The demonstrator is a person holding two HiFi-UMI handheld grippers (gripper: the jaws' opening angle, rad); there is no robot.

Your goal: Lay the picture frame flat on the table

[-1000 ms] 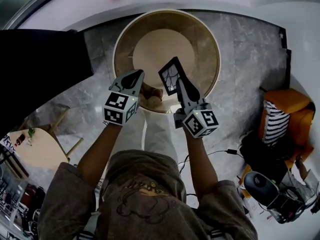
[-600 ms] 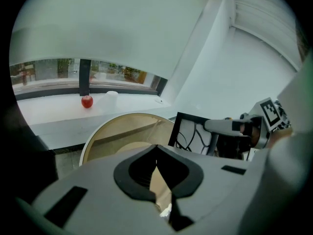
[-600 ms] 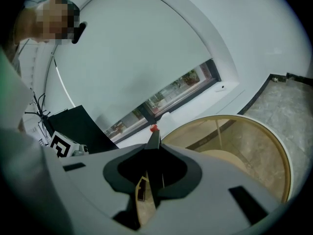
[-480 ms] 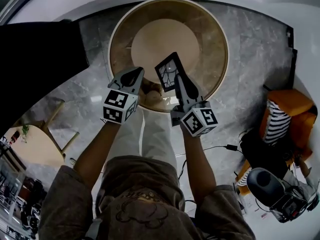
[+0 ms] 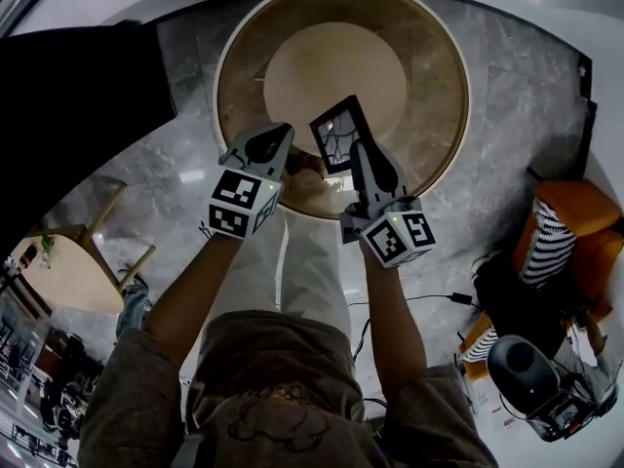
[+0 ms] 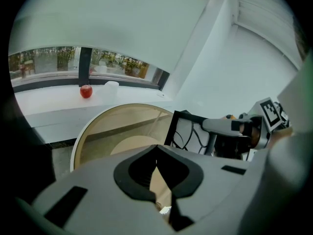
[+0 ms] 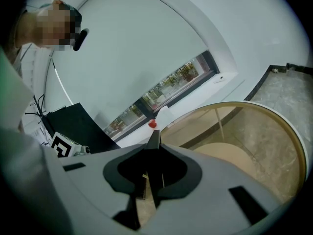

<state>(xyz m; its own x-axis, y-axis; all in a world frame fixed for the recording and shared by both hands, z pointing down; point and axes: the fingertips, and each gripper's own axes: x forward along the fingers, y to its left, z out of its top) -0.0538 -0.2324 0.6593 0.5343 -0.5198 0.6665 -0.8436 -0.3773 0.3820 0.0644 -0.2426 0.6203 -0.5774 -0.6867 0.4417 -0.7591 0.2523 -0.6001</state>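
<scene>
A black picture frame with a line drawing stands tilted above the near edge of the round table. My right gripper is shut on its lower edge, and in the right gripper view the frame shows edge-on between the jaws. The left gripper view has the frame at the right with the right gripper clamped on it. To the frame's left my left gripper hovers over the table rim, shut with nothing in it.
The table has a glass top, a wooden ring and a pale round base. A red apple lies on the window ledge beyond. An orange chair with a striped cushion stands right; a small wooden table is left.
The head view has moved nearer the table, which now fills more of the frame. Both grippers sit slightly higher in view; the right one still holds the frame.
</scene>
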